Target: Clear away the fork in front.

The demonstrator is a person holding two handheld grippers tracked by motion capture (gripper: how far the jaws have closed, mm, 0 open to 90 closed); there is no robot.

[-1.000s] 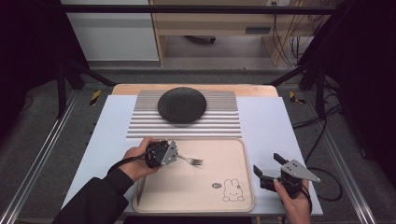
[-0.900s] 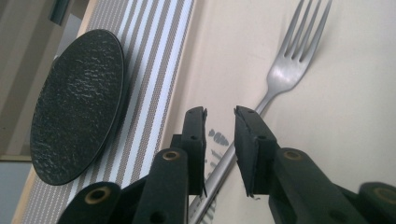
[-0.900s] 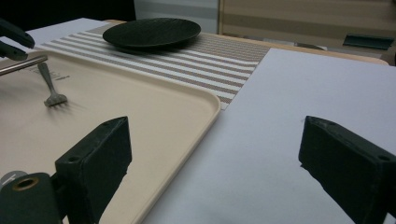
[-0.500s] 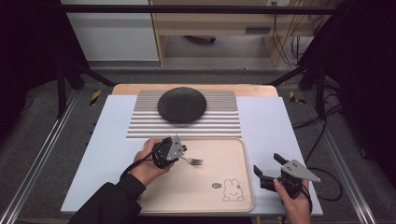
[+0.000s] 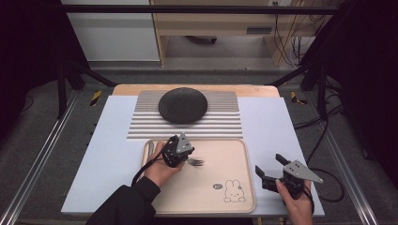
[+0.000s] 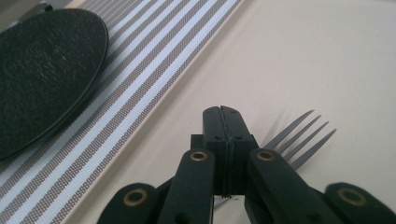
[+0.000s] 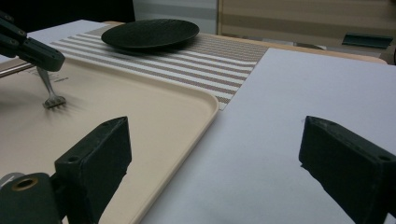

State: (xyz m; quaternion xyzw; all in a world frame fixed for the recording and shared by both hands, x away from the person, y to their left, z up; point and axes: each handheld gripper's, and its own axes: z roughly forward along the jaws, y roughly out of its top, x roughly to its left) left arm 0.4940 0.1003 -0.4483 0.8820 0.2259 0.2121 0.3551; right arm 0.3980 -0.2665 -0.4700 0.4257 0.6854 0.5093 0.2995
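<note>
A metal fork (image 5: pixel 195 162) lies with its tines on the beige tray (image 5: pixel 234 154). My left gripper (image 5: pixel 182 157) is over the tray's far left part, and its jaws have just been closing on the fork's handle. In the left gripper view the jaws (image 6: pixel 222 113) meet, and the tines (image 6: pixel 299 139) stick out to the right beyond them. In the right gripper view the fork (image 7: pixel 50 91) slants down from that gripper (image 7: pixel 29 46) to the tray. My right gripper (image 5: pixel 268 164) rests off the tray's right edge, open, with nothing between its jaws (image 7: pixel 217 140).
A dark round plate (image 5: pixel 183 105) sits on a striped mat (image 5: pixel 225 124) beyond the tray. Another metal utensil (image 5: pixel 149 150) lies along the tray's left side. A rabbit drawing (image 5: pixel 233 191) marks the tray's near right corner. White table surface (image 5: pixel 267 122) stretches right of the mat.
My left hand has moved right along the fork toward its tines, and its jaws have closed on it. The right hand has kept still.
</note>
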